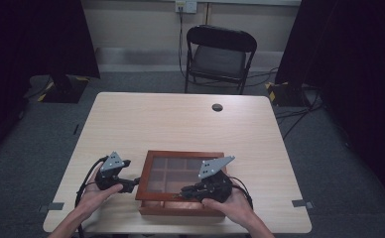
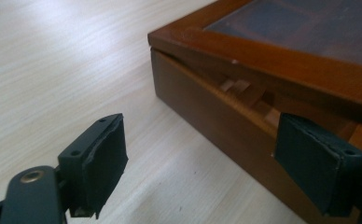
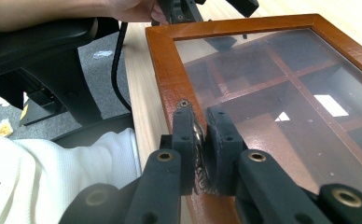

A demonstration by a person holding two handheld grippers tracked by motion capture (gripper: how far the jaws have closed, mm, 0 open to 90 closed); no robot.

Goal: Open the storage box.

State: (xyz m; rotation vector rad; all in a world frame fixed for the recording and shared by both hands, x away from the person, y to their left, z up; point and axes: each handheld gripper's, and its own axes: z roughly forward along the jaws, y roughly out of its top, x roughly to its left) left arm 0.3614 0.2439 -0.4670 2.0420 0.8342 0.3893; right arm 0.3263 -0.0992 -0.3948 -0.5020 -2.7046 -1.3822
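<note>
Nearest us, our right gripper (image 3: 200, 140) is clamped on a small metal latch (image 3: 198, 140) at the front rim of the wooden box (image 1: 180, 203), lifting its glass lid (image 3: 281, 98) slightly. Our left gripper (image 2: 200, 163) stands open beside the box's left wall on the table (image 1: 180, 119)

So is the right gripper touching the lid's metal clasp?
Touching. In the right gripper view, the right gripper has its jaws shut on the small metal clasp at the front edge of the lid, with both pads pressed against it.
</note>
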